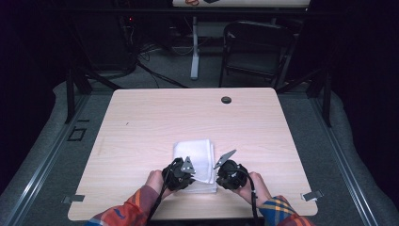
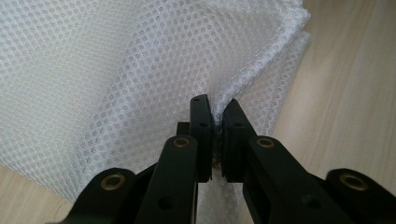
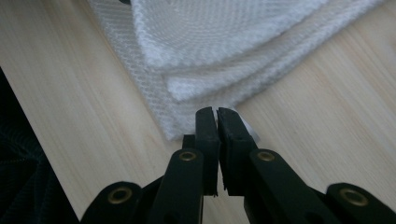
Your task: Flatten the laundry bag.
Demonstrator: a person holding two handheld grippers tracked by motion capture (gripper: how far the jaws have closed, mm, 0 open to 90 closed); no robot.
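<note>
Wood table [image 1: 141,122], black grommet [image 1: 226,100] far side, folded white cloth [image 1: 197,155] w/ both grippers.

Towel [image 1: 195,157] on table [image 1: 141,122], near front edge.

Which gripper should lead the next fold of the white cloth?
Left, probably. The left gripper already pinches a raised layer of the folded white mesh cloth; the right gripper has shut on a thin corner flat on the table.

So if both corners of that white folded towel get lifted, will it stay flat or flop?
It will probably flop: the towel already drapes in a soft curve where the left gripper pinches it. The folded layers by the right gripper lie loose, so they may slide apart. The open mesh weave looks light.
</note>
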